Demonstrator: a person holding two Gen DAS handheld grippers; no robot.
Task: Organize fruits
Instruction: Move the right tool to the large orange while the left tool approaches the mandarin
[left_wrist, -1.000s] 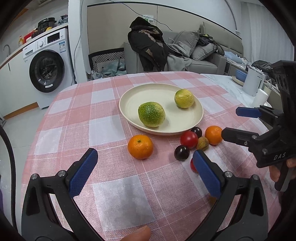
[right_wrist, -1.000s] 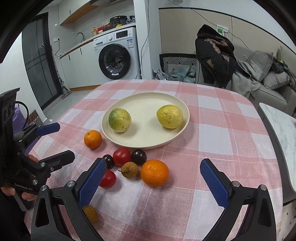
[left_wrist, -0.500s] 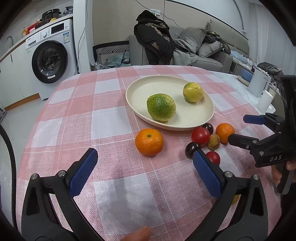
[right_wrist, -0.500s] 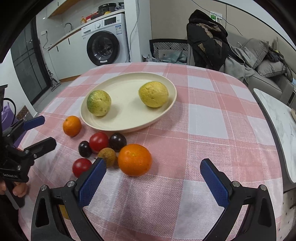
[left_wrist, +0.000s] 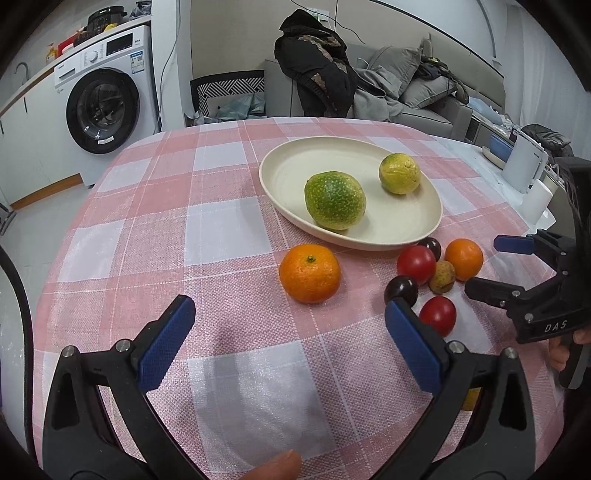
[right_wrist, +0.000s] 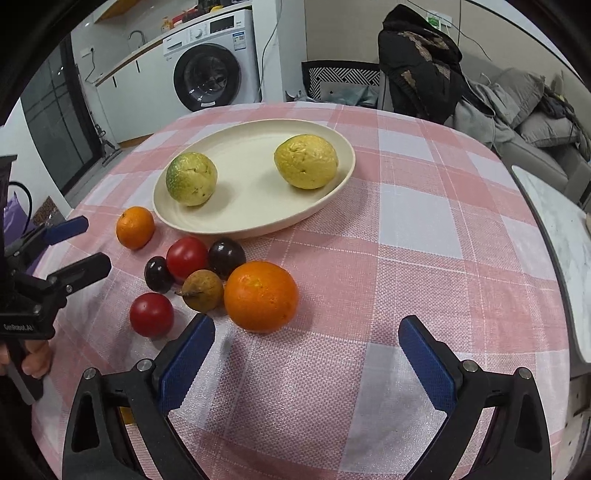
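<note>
Both grippers have come forward toward the fruit over the last second, so the plate and the loose pieces now sit closer in each wrist view. The left gripper (left_wrist: 288, 334) stands wide apart with nothing between its blue pads, hovering over the pink checked tablecloth (left_wrist: 155, 229); an orange mandarin (left_wrist: 309, 273) lies just ahead of the gap, apart from both fingers. Its right finger partly covers a dark plum (left_wrist: 400, 289) and sits just beside a red tomato (left_wrist: 437, 315), though contact cannot be told. The right gripper (right_wrist: 306, 349) is likewise spread wide and holds nothing; a larger orange (right_wrist: 261, 296) lies just ahead of its left finger, with a brownish small fruit (right_wrist: 202, 289) touching that orange. Around them cluster a second red tomato (right_wrist: 187, 257), a second dark plum (right_wrist: 226, 257), the first plum and the nearer tomato, all on the cloth just outside the plate. The cream plate (right_wrist: 229, 225) holds a green-yellow citrus (right_wrist: 191, 178) and a yellow citrus (right_wrist: 306, 161), well apart from each other. A small yellow item (left_wrist: 471, 398) peeks out behind the left gripper's right finger, too hidden to identify.
</note>
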